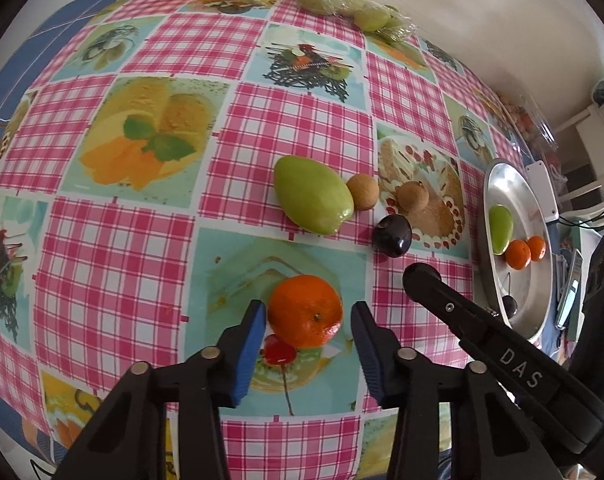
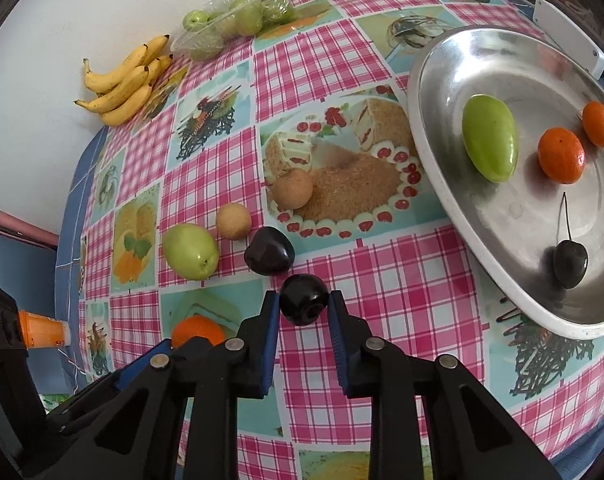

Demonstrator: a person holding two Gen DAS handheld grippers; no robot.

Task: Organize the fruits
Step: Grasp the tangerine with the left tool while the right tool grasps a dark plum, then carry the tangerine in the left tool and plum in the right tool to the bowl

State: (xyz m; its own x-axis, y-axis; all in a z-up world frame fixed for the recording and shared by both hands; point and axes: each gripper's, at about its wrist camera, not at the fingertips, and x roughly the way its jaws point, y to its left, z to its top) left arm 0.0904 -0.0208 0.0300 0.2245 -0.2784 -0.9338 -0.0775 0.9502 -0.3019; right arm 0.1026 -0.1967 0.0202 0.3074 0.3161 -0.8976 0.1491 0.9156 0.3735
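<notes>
Gripping a dark cherry (image 2: 303,305), the right gripper (image 2: 303,312) faces the metal tray (image 2: 433,168) at upper right; the left gripper (image 1: 307,320) brackets a tangerine (image 1: 305,311), pads not visibly pressing.

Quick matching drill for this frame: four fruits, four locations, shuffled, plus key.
Things:
1. tangerine
2. stemless dark cherry
3. stemmed dark cherry
4. bananas

Places:
A. on the metal tray
B. at the far table edge by the wall
C. clamped in the right gripper
D. between the left gripper pads, gap visible on one side

Pairs: 1-D, 2-C, 3-A, 4-B
</notes>
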